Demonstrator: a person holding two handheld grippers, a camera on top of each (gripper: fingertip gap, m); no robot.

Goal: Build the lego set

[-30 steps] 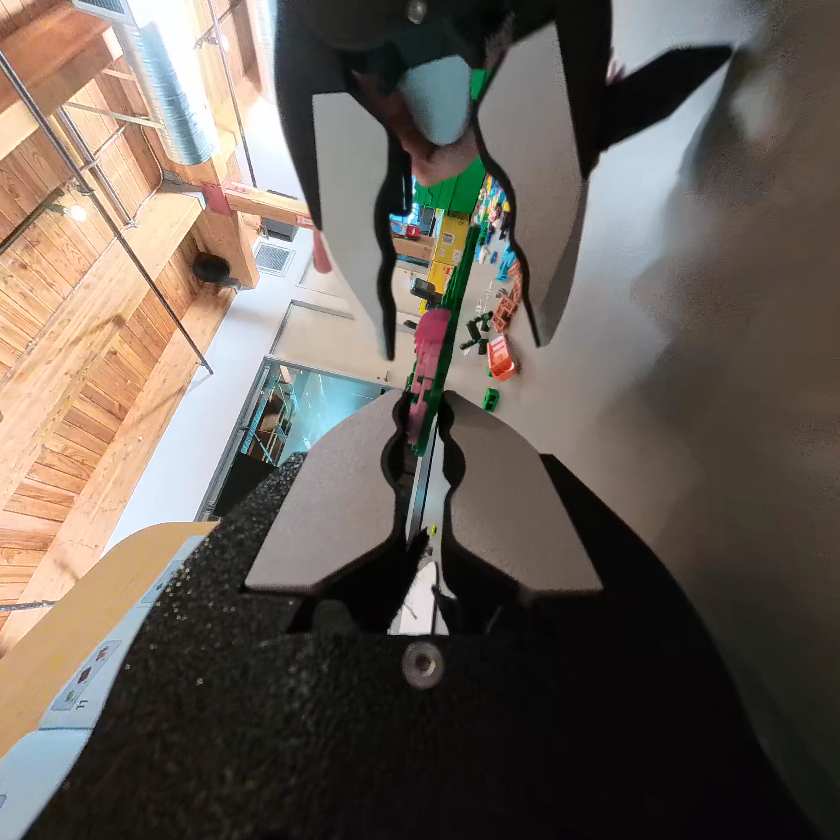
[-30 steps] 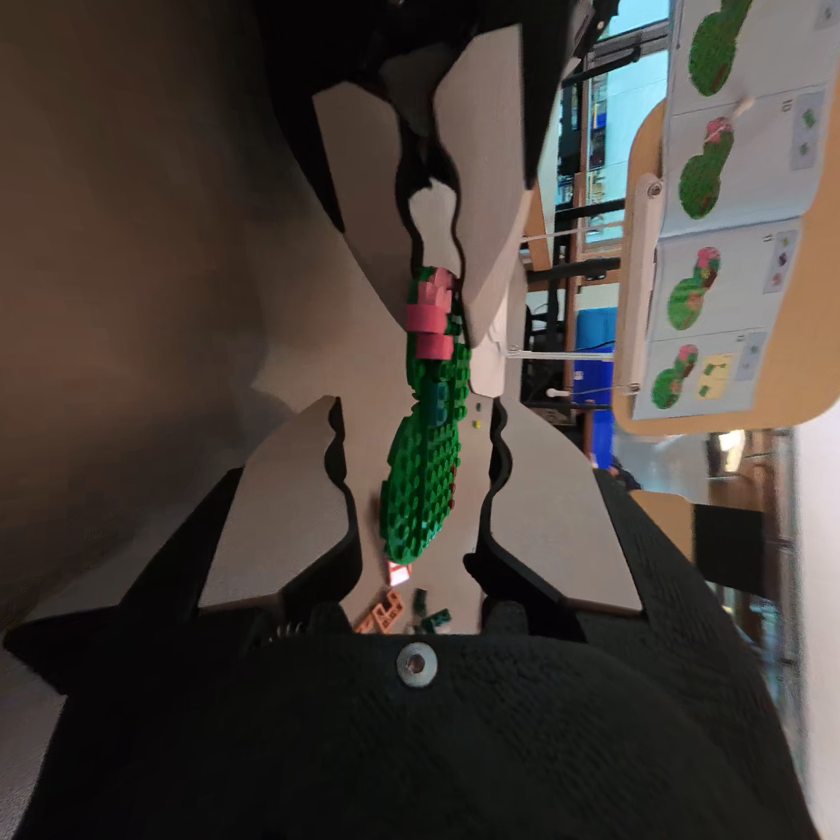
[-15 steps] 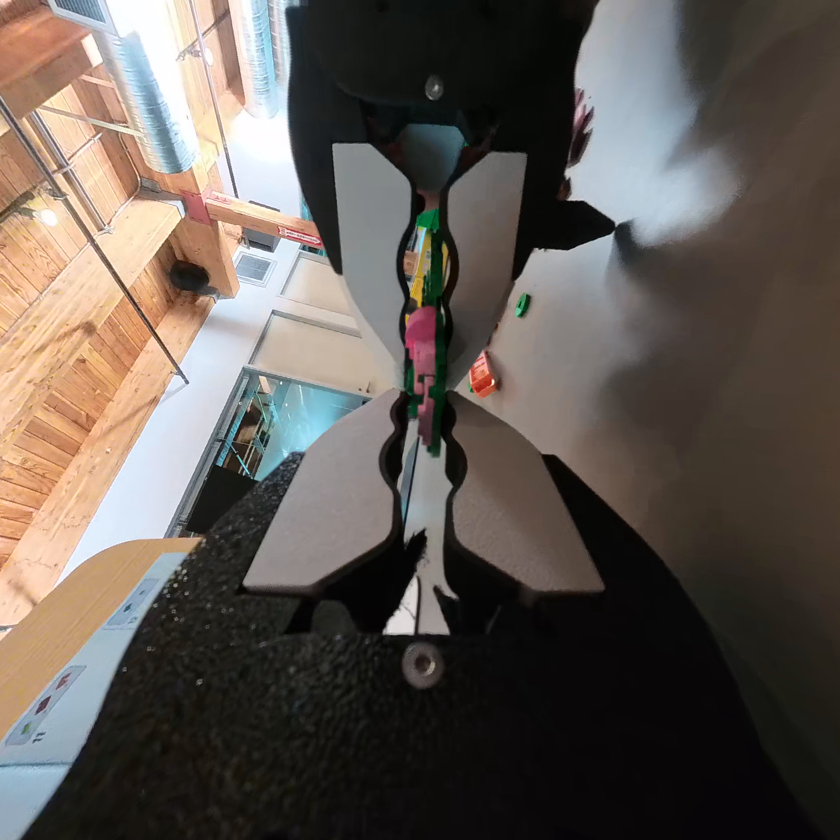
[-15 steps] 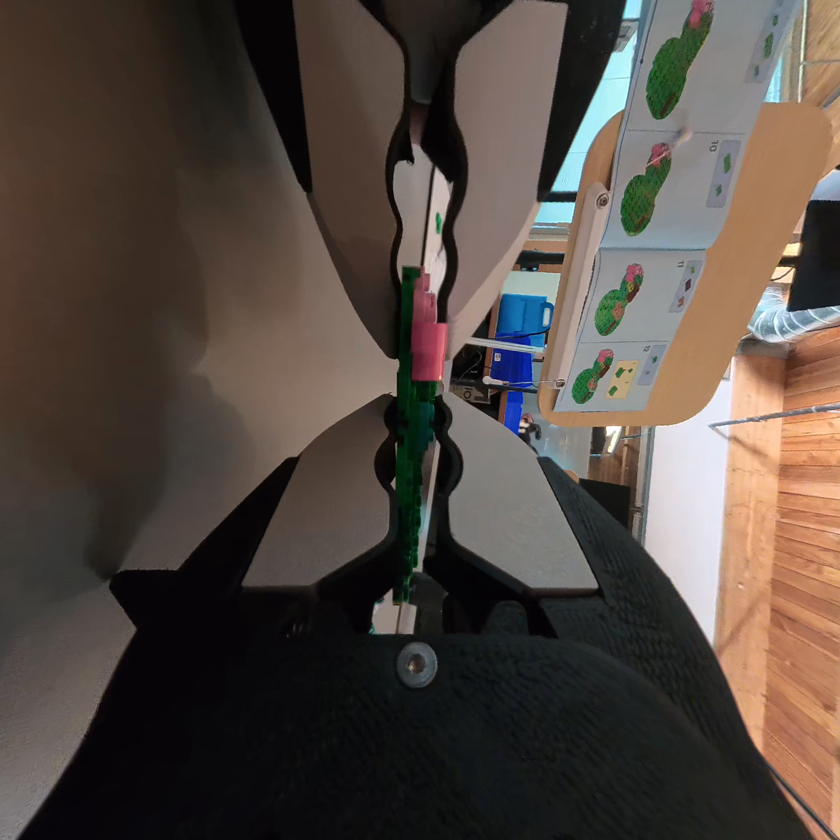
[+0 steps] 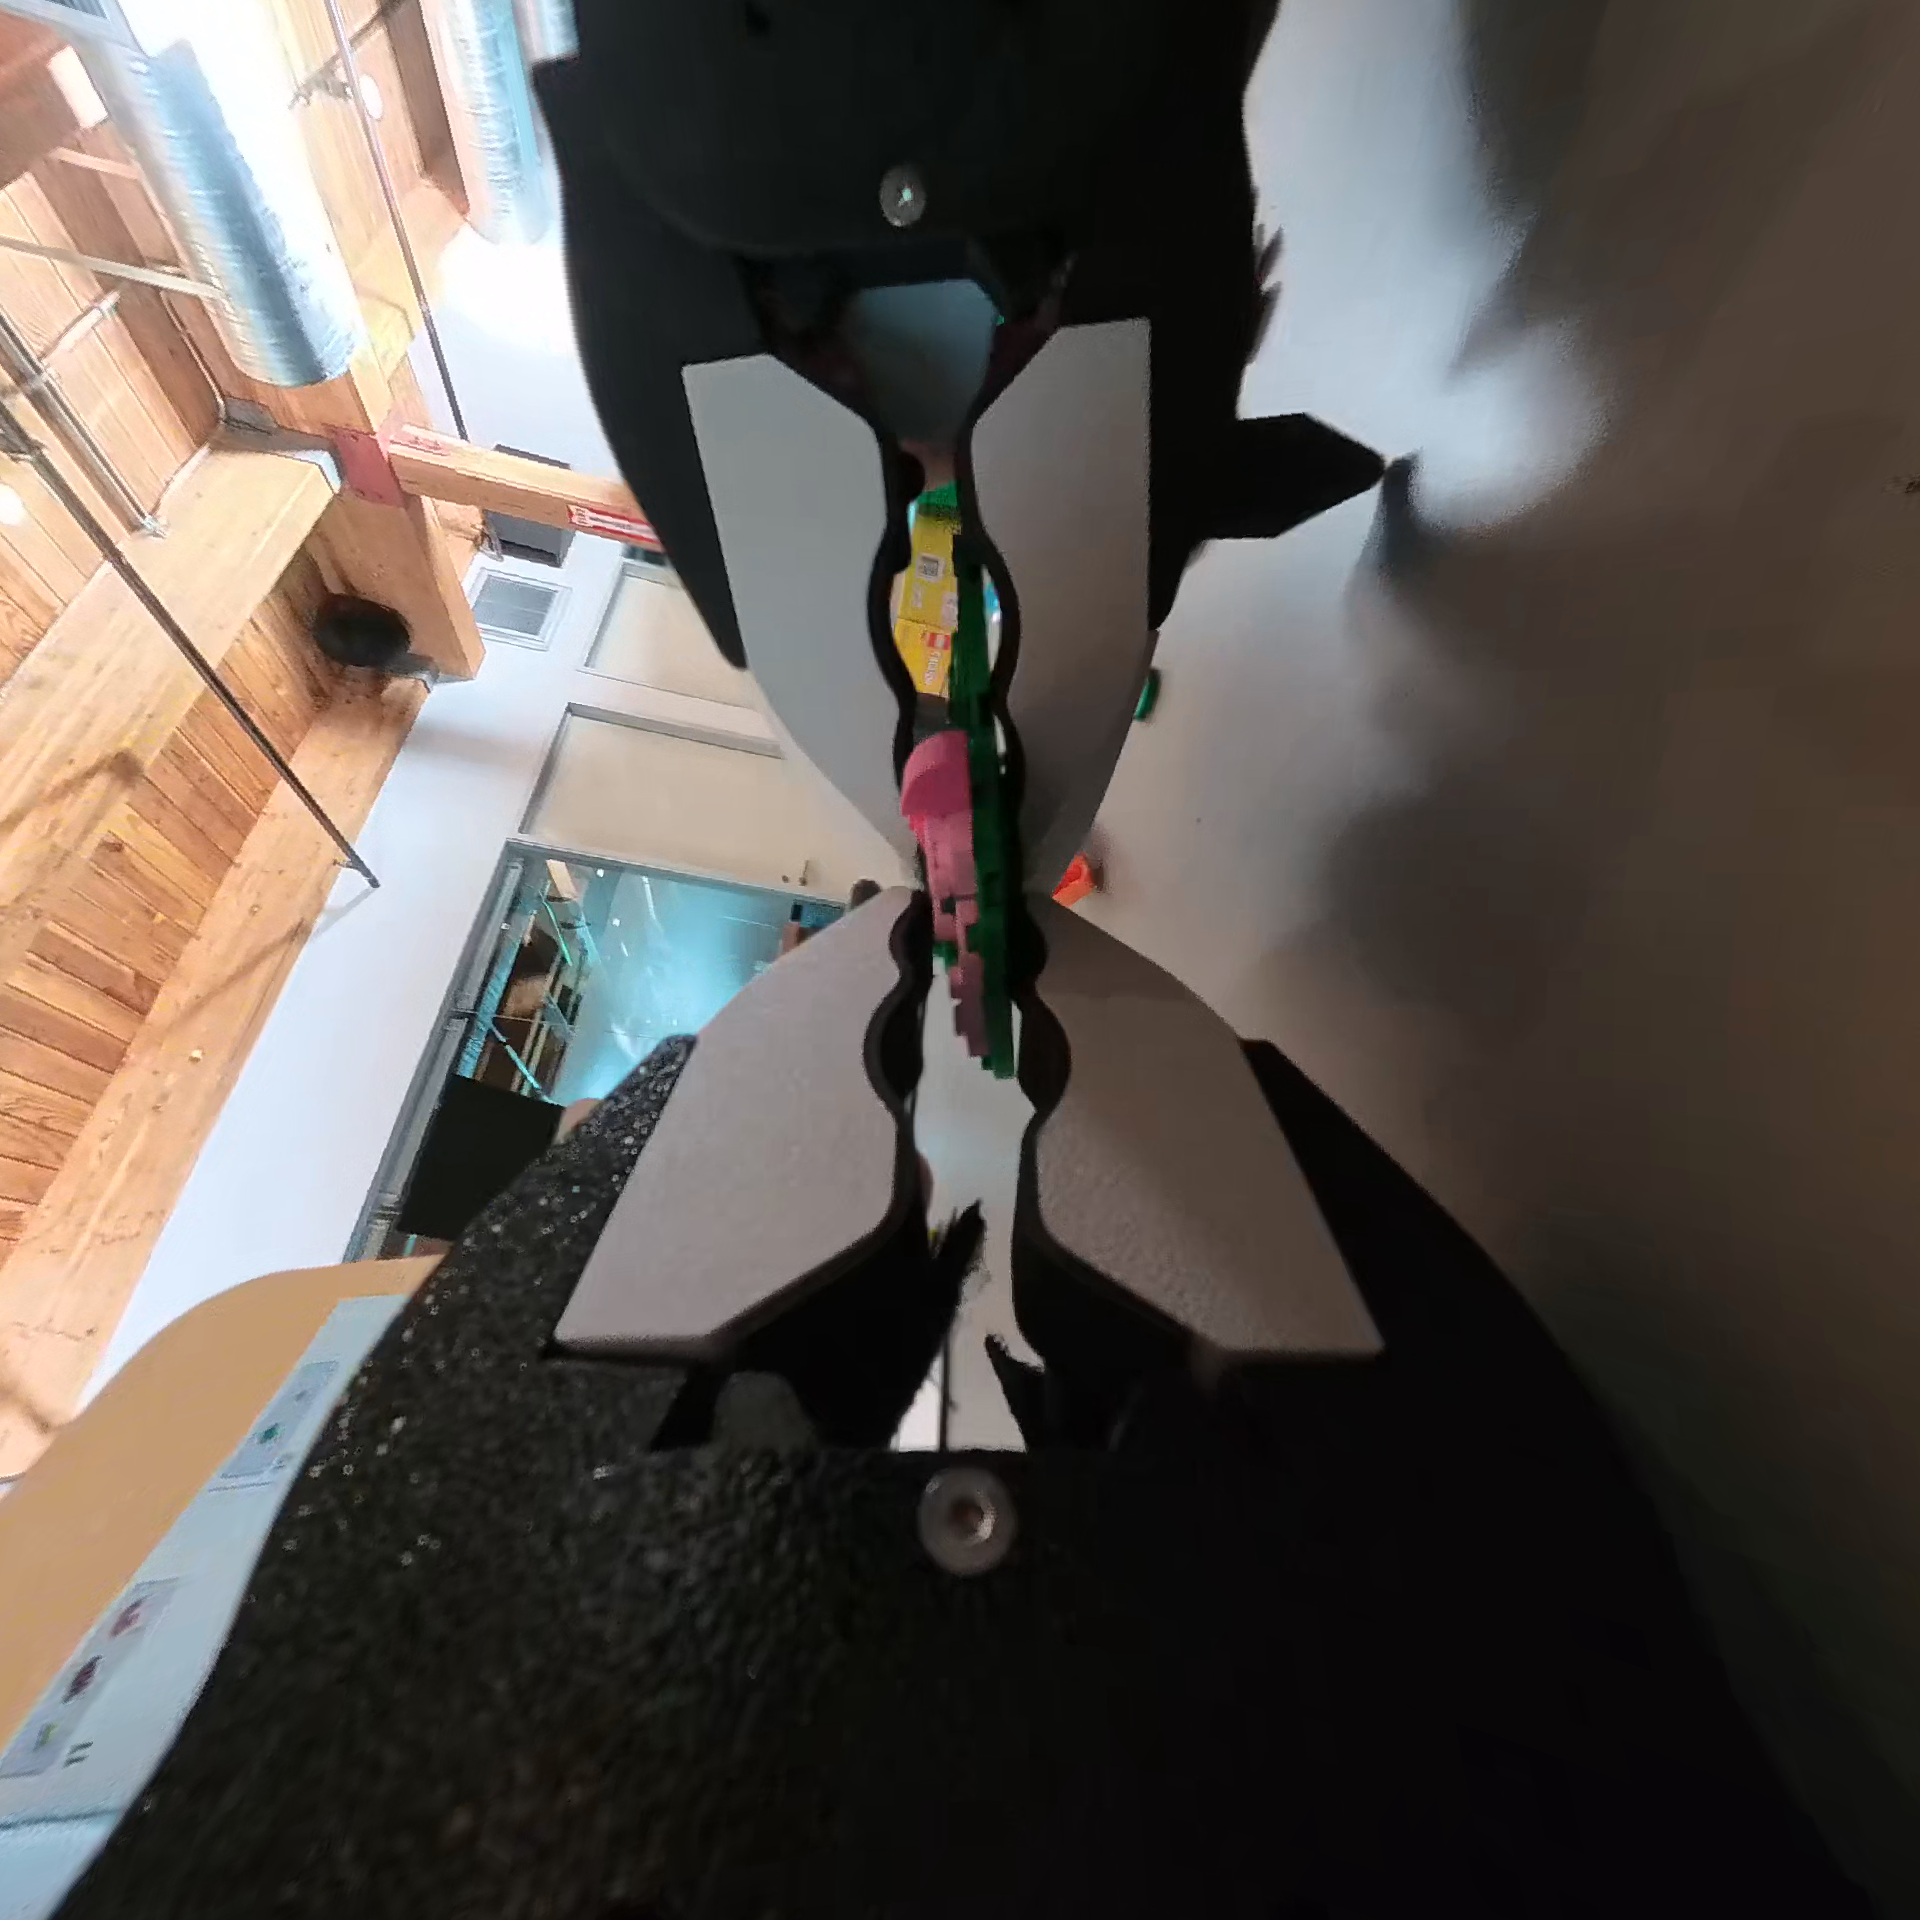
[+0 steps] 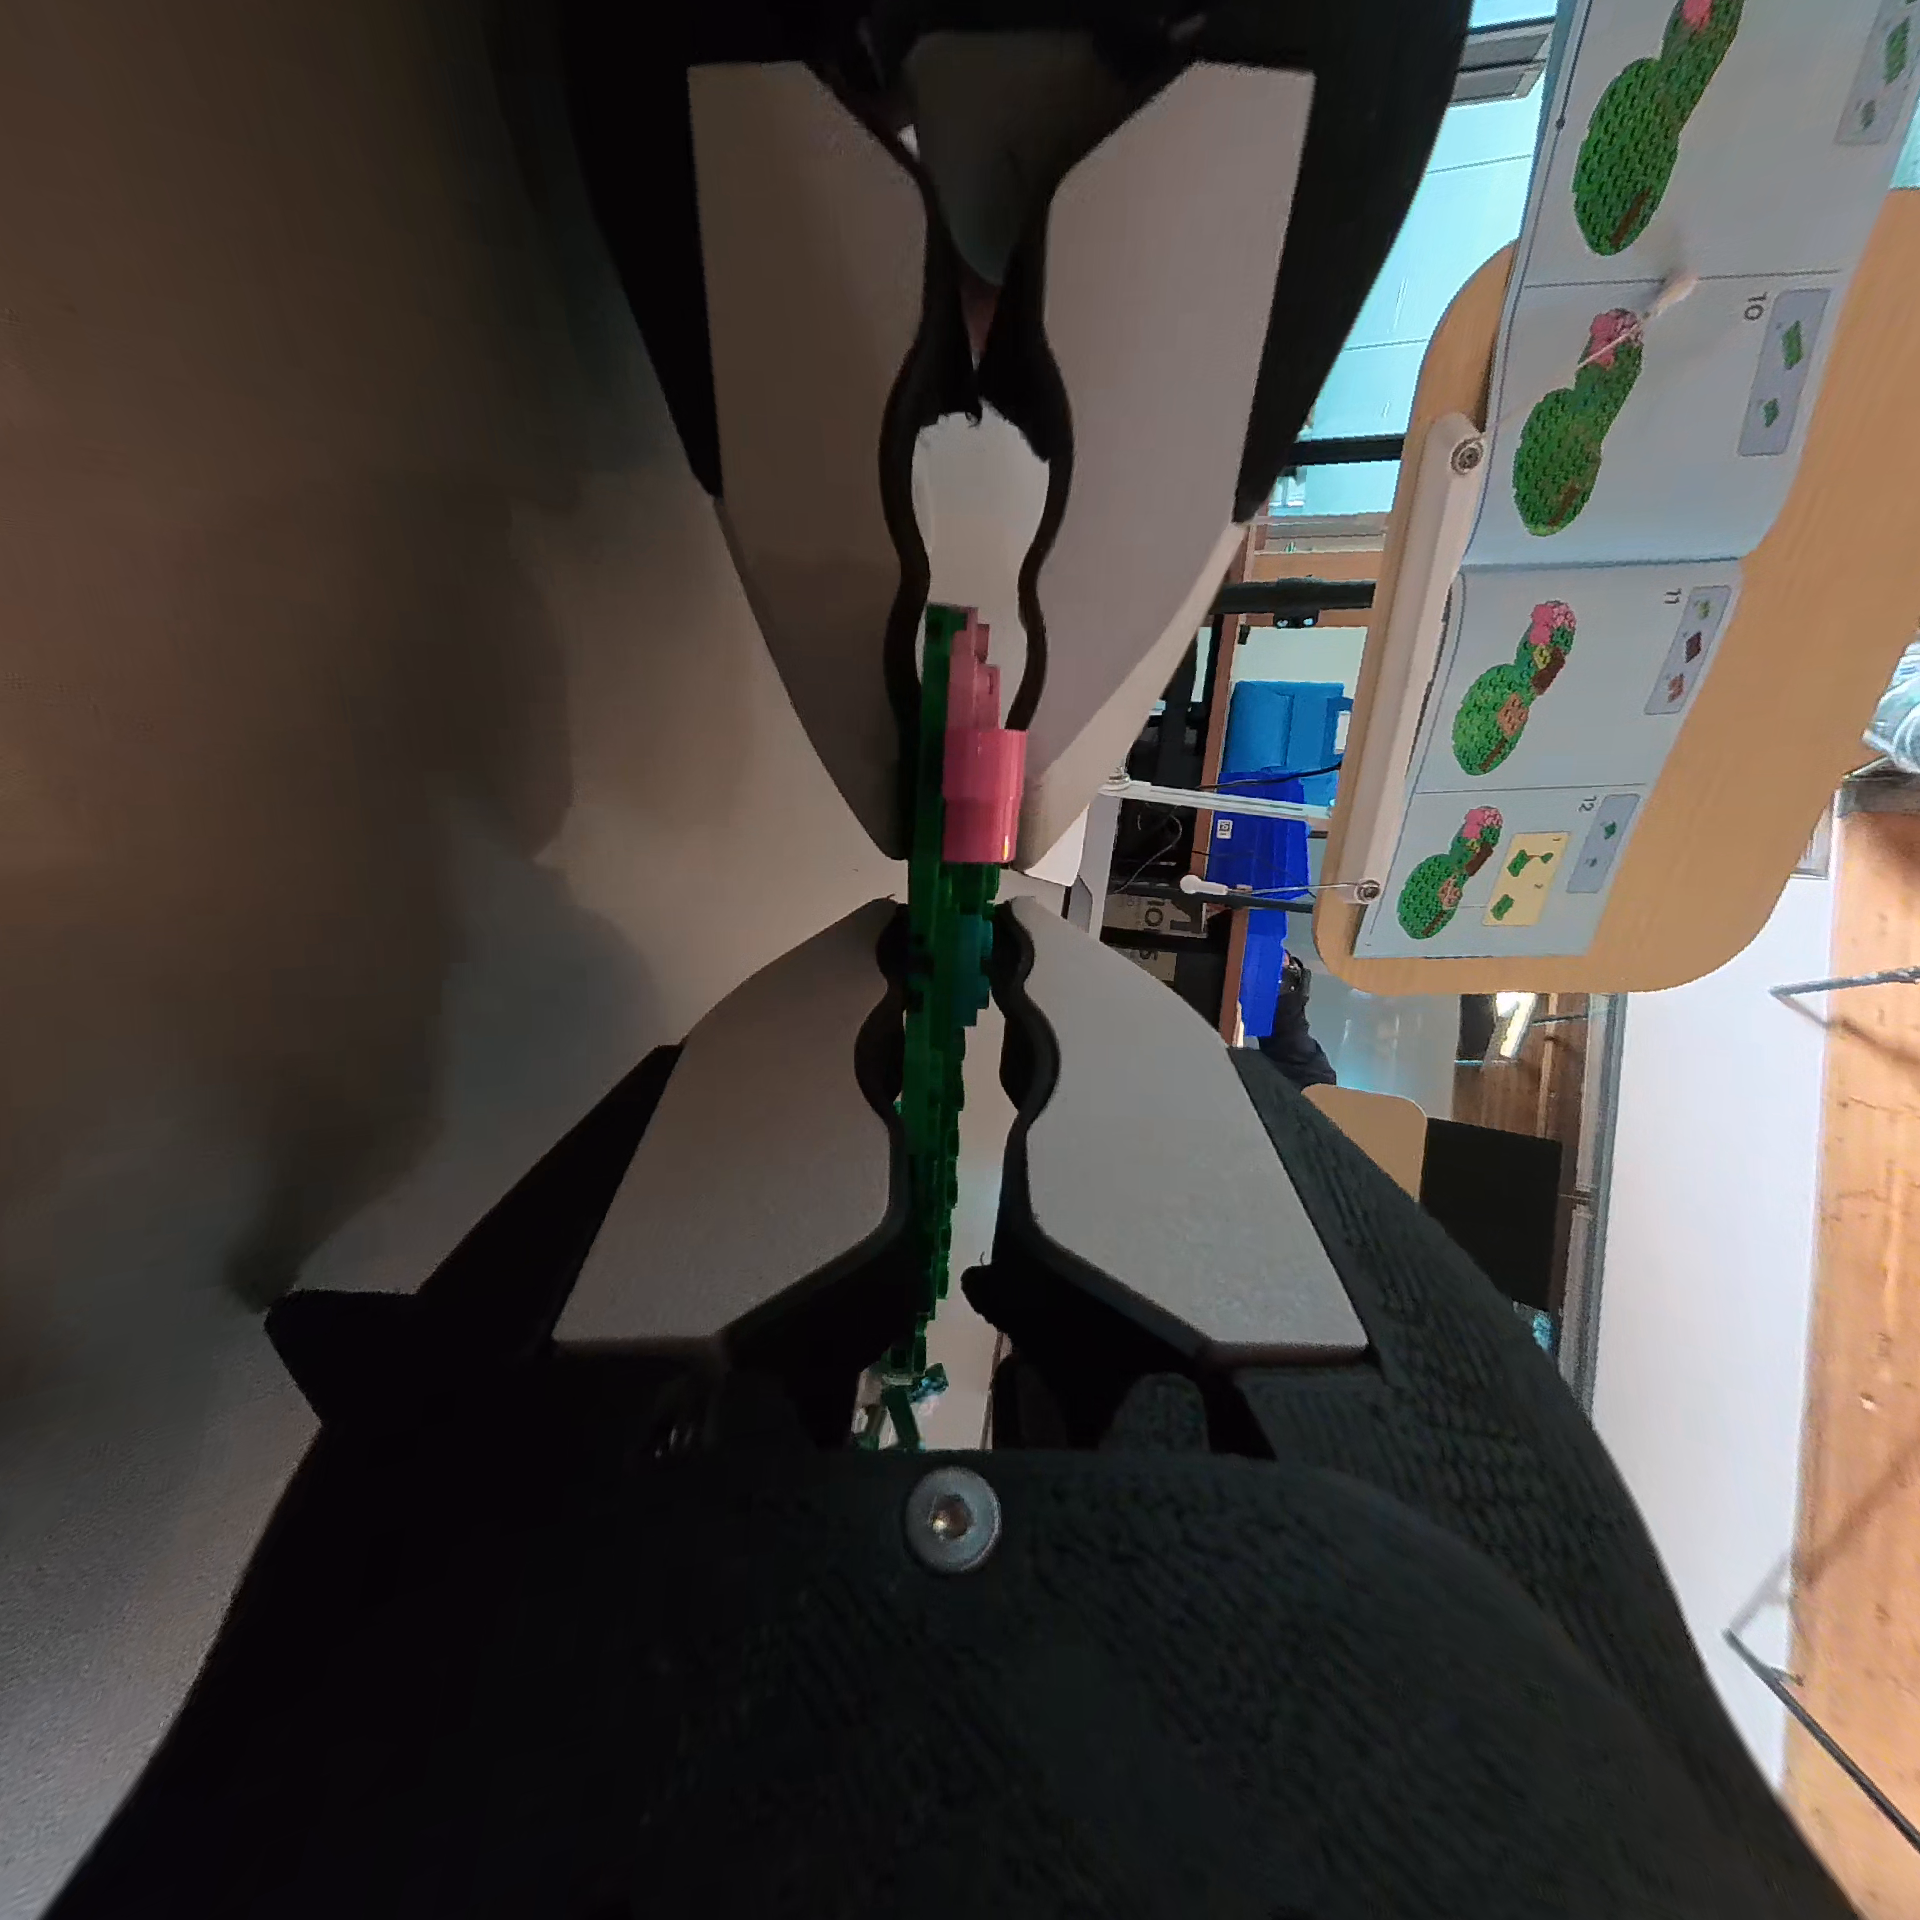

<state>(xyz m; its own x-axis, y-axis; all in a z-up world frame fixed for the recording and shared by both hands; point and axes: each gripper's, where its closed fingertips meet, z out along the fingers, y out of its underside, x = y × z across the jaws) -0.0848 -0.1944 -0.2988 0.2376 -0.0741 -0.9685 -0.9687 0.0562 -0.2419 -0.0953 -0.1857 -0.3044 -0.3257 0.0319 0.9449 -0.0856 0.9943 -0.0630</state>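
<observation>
A flat green lego plate (image 6: pixel 935 1091) with pink bricks (image 6: pixel 982 790) on one end is held edge-on in the air between both grippers. My right gripper (image 6: pixel 945 920) is shut on the green part of the plate. My left gripper (image 6: pixel 961 847) faces it tip to tip and is shut on the pink end. In the left wrist view my left gripper (image 5: pixel 971 935) clamps the pink bricks (image 5: pixel 935 800) and the green plate (image 5: pixel 992 831), and the right gripper (image 5: pixel 971 878) comes in from above. The fingers hide most of the plate.
An open instruction booklet (image 6: pixel 1621 623) is clipped to a wooden board at the right; it also shows in the left wrist view (image 5: pixel 208 1507). An orange brick (image 5: pixel 1075 878) and a small green piece (image 5: pixel 1146 694) lie on the grey table (image 5: pixel 1351 727). Yellow boxes (image 5: pixel 925 613) stand farther off. The tips of both grippers are at nearly the same place.
My right gripper was open around the plate and has shut on it. The plate has turned edge-on to both cameras. My left gripper has kept its hold.
</observation>
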